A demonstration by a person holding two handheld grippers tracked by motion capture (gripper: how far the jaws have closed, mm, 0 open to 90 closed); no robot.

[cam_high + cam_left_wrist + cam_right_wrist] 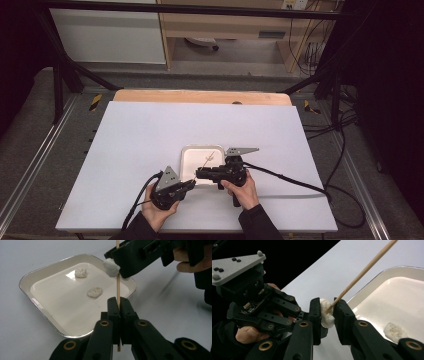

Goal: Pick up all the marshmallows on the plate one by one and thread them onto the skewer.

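Threading a soft white lump onto a thin skewer, just right of frame centre above the tray.

My left gripper (117,312) clenches the brittle wooden skewer (118,287) low down; my right gripper (327,312) squeezes the lump (325,313) lightly, and I judge it crushable, with two more pieces on the white tray (45,312).

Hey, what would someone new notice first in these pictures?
Probably the thin wooden skewer clamped upright in the left gripper, with a white lump pinched on it by the right gripper. Behind sits a white tray holding two more lumps.
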